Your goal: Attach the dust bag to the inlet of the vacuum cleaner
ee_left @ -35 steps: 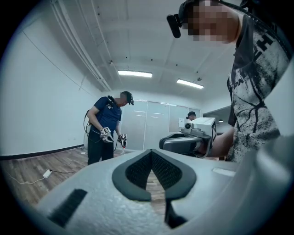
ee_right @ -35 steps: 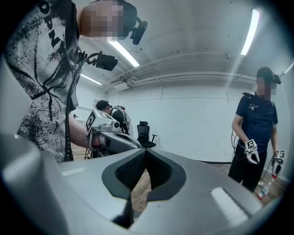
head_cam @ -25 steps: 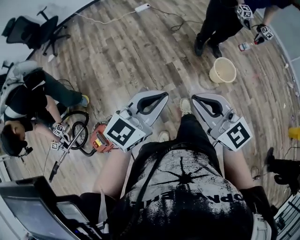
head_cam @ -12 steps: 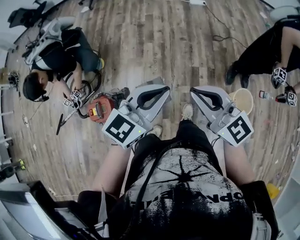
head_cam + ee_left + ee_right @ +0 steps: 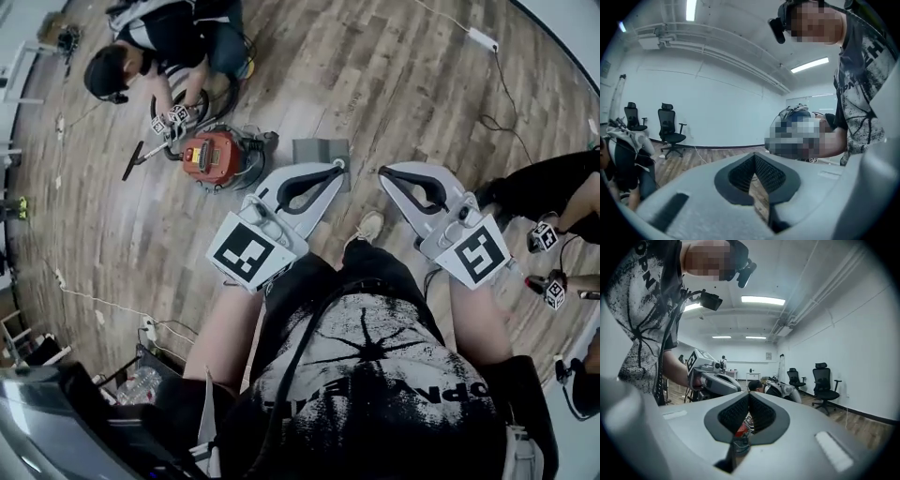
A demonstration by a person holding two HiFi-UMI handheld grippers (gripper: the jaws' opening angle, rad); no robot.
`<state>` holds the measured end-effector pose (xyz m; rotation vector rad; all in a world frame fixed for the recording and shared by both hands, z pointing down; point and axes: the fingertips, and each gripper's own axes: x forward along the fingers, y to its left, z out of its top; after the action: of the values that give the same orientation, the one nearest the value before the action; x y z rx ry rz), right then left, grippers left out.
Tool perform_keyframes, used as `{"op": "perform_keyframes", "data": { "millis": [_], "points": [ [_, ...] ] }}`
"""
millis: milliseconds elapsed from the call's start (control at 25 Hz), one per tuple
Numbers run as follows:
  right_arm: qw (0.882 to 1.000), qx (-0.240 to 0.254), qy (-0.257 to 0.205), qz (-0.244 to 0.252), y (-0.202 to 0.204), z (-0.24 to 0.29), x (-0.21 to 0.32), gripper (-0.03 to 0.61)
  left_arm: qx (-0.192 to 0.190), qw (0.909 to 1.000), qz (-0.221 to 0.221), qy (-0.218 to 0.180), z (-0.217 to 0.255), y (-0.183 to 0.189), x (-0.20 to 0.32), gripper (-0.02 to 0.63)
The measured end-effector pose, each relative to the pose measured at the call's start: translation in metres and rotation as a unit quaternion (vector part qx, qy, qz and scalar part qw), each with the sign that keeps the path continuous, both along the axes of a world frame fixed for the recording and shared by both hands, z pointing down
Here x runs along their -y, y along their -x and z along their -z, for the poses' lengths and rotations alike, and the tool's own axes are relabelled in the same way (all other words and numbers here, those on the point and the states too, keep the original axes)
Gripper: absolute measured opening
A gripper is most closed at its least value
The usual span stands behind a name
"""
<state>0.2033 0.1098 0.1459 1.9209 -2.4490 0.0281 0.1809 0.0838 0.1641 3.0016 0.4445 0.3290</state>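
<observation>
floor (image 5: 394, 84): wood planks; everything below sits on it.
other person (image 5: 141, 47): crouched just behind the vacuum cleaner, working at its hose side with their own tools.
vacuum cleaner (image 5: 211, 157): red body, low on the floor. It's ahead and to the left of both tongs, well apart from them. Inlet not visible from here.
gray flat piece (image 5: 321, 150): lies flat just right of the vacuum cleaner, long side running left-right in the head view. Probably the dust bag, can't confirm.
left tongs (image 5: 336, 169): jaws together, nothing in them. Held up at waist level, tips pointing at the spot right of the vacuum cleaner, close to the gray flat piece in the head view. The nearer pair.
right tongs (image 5: 384, 172): jaws together, empty. Further right of the vacuum cleaner than the left pair; red body shows through its jaw notch.
key relation: the gray flat piece is ahead and far below the tongs, between the left tongs and the vacuum cleaner.
progress: not started, by my read; nothing held, so the tongs must drop and open first.
</observation>
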Motion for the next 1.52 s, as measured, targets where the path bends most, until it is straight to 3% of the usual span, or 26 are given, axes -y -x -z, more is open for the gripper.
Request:
{"op": "perform_keyframes", "data": {
  "millis": [400, 680, 1000, 1280, 1520],
  "points": [
    [0.991, -0.014, -0.004, 0.132, 0.064, 0.000, 0.058, 0.006, -0.013, 0.9921, 0.125, -0.008, 0.002, 0.072, 0.039, 0.005],
    [0.986, -0.043, 0.001, 0.159, 0.132, 0.010, 0.110, 0.006, -0.024, 0.9872, 0.158, 0.007, -0.002, 0.141, 0.091, 0.005],
    [0.980, -0.069, 0.011, 0.189, 0.148, 0.008, 0.138, 0.008, -0.031, 0.9786, 0.204, -0.007, -0.006, 0.168, 0.120, 0.005],
    [0.955, -0.077, 0.015, 0.287, 0.132, 0.005, 0.171, 0.008, -0.030, 0.9543, 0.297, -0.006, -0.001, 0.144, 0.148, 0.005],
    [0.922, -0.071, 0.018, 0.381, 0.103, 0.000, 0.171, 0.008, -0.034, 0.9186, 0.394, 0.003, 0.003, 0.116, 0.145, 0.005]
  ]
}}
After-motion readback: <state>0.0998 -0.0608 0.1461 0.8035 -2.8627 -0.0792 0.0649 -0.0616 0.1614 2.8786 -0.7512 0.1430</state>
